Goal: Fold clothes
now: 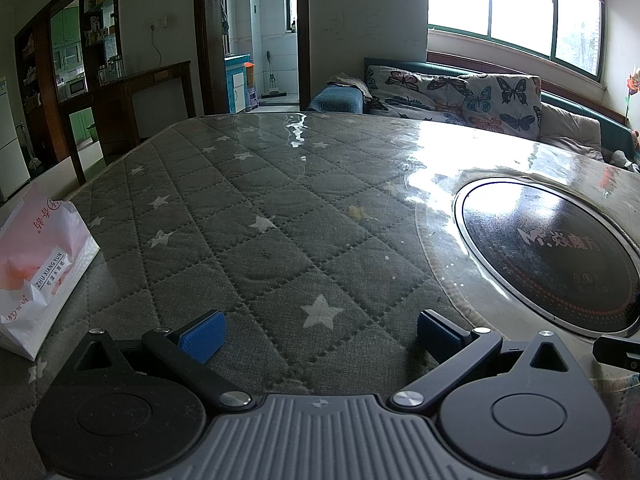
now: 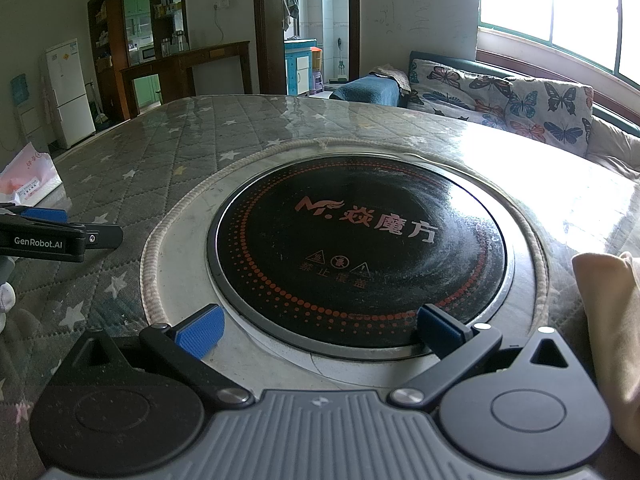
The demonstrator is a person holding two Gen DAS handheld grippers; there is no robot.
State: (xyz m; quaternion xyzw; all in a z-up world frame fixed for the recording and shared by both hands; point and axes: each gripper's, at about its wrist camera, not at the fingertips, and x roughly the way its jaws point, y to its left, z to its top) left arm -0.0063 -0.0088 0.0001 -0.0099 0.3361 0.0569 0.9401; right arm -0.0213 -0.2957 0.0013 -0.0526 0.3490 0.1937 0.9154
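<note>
Our left gripper [image 1: 320, 334] hangs low over the table [image 1: 248, 208], jaws spread wide with nothing between the blue pads [image 1: 204, 336]. Under it is only the grey quilted star-print cover beneath a glossy clear sheet. Our right gripper [image 2: 320, 330] is likewise wide apart and holding nothing, its pads over the near rim of the round black induction hob [image 2: 360, 256] set into the table top; the hob has red dots and printed lettering. A pale corded ring [image 2: 160, 240] borders the hob cut-out.

The clothing: a beige cloth [image 2: 612, 320] sits at the right edge of the right wrist view, on the table just beside the hob and near our right gripper, not touched by either gripper. We cannot tell what garment it is or how it is folded; only a part shows.

In the right wrist view the left gripper appears at far left, side-on, over the quilted cover and well apart from the cloth. A pink and white paper bag [image 1: 38, 264] stands on the table at the left edge. Behind the table is a butterfly-print sofa [image 1: 460, 96] under a bright window [image 1: 520, 4].
</note>
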